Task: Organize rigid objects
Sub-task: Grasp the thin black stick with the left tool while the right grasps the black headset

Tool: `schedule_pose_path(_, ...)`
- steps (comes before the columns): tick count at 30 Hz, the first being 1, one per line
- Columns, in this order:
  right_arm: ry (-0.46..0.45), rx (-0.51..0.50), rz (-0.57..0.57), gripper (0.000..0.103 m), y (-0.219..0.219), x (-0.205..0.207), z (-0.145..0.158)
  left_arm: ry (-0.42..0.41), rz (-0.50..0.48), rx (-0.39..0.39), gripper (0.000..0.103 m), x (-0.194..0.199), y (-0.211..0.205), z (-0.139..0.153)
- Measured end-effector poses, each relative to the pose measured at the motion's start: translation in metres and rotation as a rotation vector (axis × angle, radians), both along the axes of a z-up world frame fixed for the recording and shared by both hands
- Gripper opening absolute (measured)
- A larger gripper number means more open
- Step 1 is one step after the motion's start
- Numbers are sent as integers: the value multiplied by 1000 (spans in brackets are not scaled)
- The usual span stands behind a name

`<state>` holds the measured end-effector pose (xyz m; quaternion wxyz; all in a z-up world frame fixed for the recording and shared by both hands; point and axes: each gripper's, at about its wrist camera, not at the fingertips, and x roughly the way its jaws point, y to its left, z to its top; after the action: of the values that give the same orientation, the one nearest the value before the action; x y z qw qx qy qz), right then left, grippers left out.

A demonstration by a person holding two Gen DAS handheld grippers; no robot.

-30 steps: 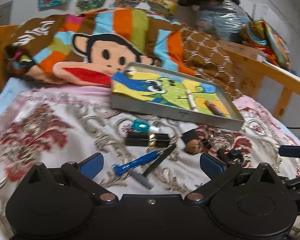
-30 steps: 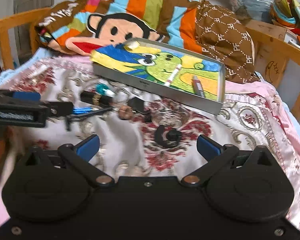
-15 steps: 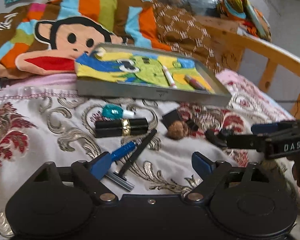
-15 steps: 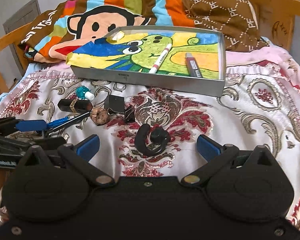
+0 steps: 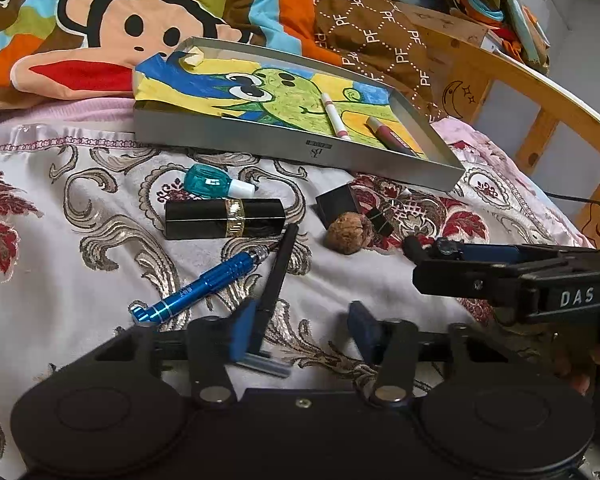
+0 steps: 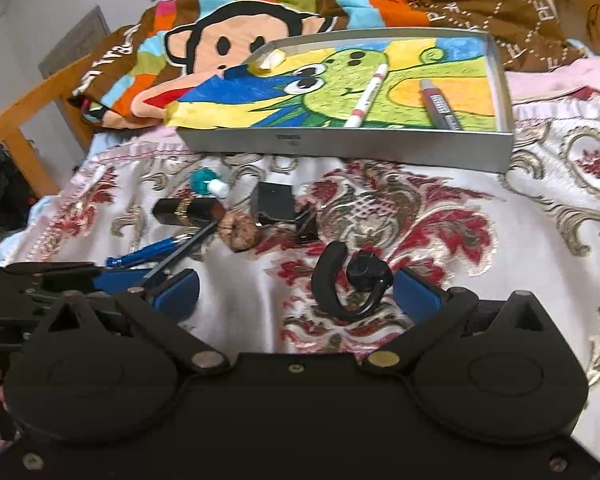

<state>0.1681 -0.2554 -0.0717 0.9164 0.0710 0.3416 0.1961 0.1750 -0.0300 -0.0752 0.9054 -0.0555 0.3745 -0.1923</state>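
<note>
My left gripper point(image 5: 303, 329) hovers low over the bedspread, open but narrow, and its left pad point(image 5: 242, 332) touches the handle of a black razor point(image 5: 278, 272) that runs in between the fingers. My right gripper point(image 6: 296, 291) is open wide, with a black hooked earpiece point(image 6: 352, 284) lying between its pads. A blue pen-like tool point(image 5: 204, 284), black lipstick point(image 5: 220, 218), teal nail polish bottle point(image 5: 208, 182), walnut point(image 5: 348, 234) and black binder clip point(image 5: 336, 204) lie loose nearby. Behind them a grey tin tray point(image 5: 300, 146) holds a white pen point(image 5: 334, 116) and a maroon marker point(image 5: 388, 136).
A monkey-print blanket point(image 5: 140, 28) and a brown pillow point(image 5: 372, 28) are piled behind the tray. A wooden bed rail point(image 5: 548, 92) curves along the right. The right gripper's body point(image 5: 520, 280) sits close beside my left gripper.
The left gripper has dropped forward onto the razor and its fingers have narrowed. The right gripper has moved in and down, so the earpiece now lies between its pads.
</note>
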Motion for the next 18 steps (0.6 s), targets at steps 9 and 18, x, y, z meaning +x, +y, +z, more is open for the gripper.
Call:
schedule_pose_path(9,0,11,-9,100,1,1,2,54,7,-75,31,5,2,-3)
schedule_pose_path(18,19,-15,45,68,18,8,-7,48,31,-86,29,6,1,-4)
